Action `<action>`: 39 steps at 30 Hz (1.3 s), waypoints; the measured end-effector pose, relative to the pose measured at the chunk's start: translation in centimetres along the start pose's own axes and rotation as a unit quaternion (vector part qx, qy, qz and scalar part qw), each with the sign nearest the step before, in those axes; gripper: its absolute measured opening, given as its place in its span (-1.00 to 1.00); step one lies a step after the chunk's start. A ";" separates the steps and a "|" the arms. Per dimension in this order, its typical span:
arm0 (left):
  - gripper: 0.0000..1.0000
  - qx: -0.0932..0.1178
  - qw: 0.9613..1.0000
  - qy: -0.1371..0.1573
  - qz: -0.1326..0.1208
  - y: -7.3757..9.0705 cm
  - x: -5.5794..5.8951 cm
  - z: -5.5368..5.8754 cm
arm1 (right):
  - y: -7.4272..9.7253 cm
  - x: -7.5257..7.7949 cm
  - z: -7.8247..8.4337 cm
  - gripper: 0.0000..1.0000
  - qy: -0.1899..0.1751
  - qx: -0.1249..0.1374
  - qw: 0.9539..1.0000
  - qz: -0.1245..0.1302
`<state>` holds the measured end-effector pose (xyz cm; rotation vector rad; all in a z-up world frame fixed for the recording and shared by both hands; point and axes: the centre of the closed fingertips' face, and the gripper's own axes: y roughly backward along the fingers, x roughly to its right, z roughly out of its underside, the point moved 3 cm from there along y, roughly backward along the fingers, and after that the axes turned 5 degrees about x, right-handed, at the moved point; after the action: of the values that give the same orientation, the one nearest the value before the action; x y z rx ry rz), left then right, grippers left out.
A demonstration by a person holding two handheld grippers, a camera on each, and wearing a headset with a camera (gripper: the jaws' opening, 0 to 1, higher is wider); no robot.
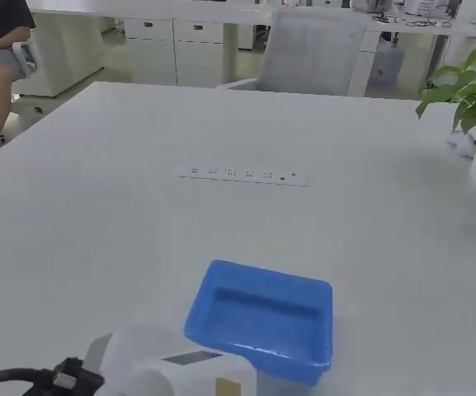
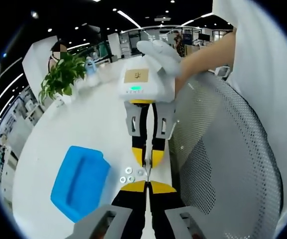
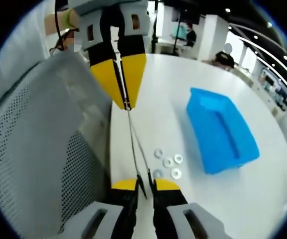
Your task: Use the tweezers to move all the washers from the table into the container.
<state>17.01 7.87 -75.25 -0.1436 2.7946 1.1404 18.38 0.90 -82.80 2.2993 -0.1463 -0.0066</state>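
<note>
**Fingers of both grippers on the tweezers; washers on the counter**

1. Left gripper (image 2: 147, 188): seen in its own view, the yellow-tipped fingers are pressed together at the bottom. The right gripper view shows them clamped on one end of the tweezers (image 3: 133, 144).
2. Right gripper (image 3: 144, 185): it faces the left gripper head-on. Its fingers are closed in from either side on the two arms of the tweezers, with a narrow gap between them that the arms occupy.
3. Tweezers: they span the space between the two grippers, above the near edge of the counter (image 1: 139, 223). The arms spread slightly toward the right gripper.
4. Washers (image 3: 167, 162): several lie flat in a loose cluster on the counter, just beside the tweezers, between them and the blue container (image 1: 258, 353).
5. Surroundings: a mesh chair back (image 3: 39, 149) stands against the counter edge next to the grippers. A white power strip (image 1: 242, 174) lies farther along the counter, and a green plant (image 1: 473, 91) stands at its right side.
</note>
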 end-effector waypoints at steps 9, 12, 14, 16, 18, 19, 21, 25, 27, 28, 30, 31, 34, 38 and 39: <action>-1.00 0.007 1.000 -0.009 -0.006 0.7 -0.7 -1.4 | 0.1 0.6 -1.0 -0.85 -0.017 0.035 0.999 0.018; -1.00 0.008 1.000 -0.006 -0.004 0.8 -1.1 -1.6 | -0.1 0.8 -1.3 -0.84 -0.023 0.045 0.999 0.019; -1.00 0.009 1.000 -0.004 -0.003 0.8 -1.3 -1.8 | -0.2 0.9 -1.6 -0.84 -0.027 0.054 0.998 0.019; -1.00 0.010 1.000 -0.004 -0.002 0.8 -1.4 -2.0 | -0.3 1.0 -1.8 -0.84 -0.030 0.061 0.998 0.018; -1.00 0.011 1.000 -0.006 -0.001 0.7 -1.5 -2.2 | -0.3 1.1 -1.9 -0.85 -0.031 0.064 0.997 0.018; -1.00 0.010 1.000 -0.007 0.000 0.6 -1.6 -2.3 | -0.4 1.1 -1.9 -0.85 -0.031 0.064 0.997 0.018; -1.00 0.009 1.000 -0.007 0.004 0.5 -1.6 -2.4 | -0.5 1.1 -1.9 -0.85 -0.035 0.064 0.997 0.015; -1.00 0.006 1.000 -0.005 0.016 -0.1 -1.8 -2.5 | -0.6 1.0 -1.7 -0.84 -0.042 0.064 0.997 0.011; -1.00 0.010 1.000 -0.002 0.021 -0.2 -2.1 -2.8 | -0.6 1.0 -1.6 -0.84 -0.043 0.065 0.997 0.012; -1.00 0.009 1.000 -0.001 0.022 -0.2 -2.2 -2.9 | -0.6 1.1 -1.6 -0.84 -0.044 0.065 0.997 0.012; -1.00 0.007 1.000 0.002 0.029 -0.4 -2.4 -3.1 | -0.6 1.1 -1.6 -0.84 -0.052 0.069 0.996 0.010; -1.00 0.007 1.000 0.001 0.030 -0.5 -2.4 -3.2 | -0.6 1.2 -1.6 -0.84 -0.055 0.071 0.996 0.010; -1.00 0.009 0.999 0.005 0.042 -0.8 -2.6 -3.5 | -0.6 1.1 -1.6 -0.83 -0.059 0.073 0.996 0.010; -1.00 0.010 0.999 0.010 0.052 -1.1 -2.9 -3.9 | -0.4 1.3 -2.1 -0.82 -0.072 0.092 0.993 0.009; -1.00 0.010 0.998 0.012 0.055 -1.2 -2.9 -3.9 | -0.3 1.3 -2.2 -0.82 -0.076 0.098 0.992 0.010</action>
<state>19.73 4.43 -72.85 -0.0017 2.8661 1.1412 19.85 2.60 -81.45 2.4920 -0.2573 -0.1641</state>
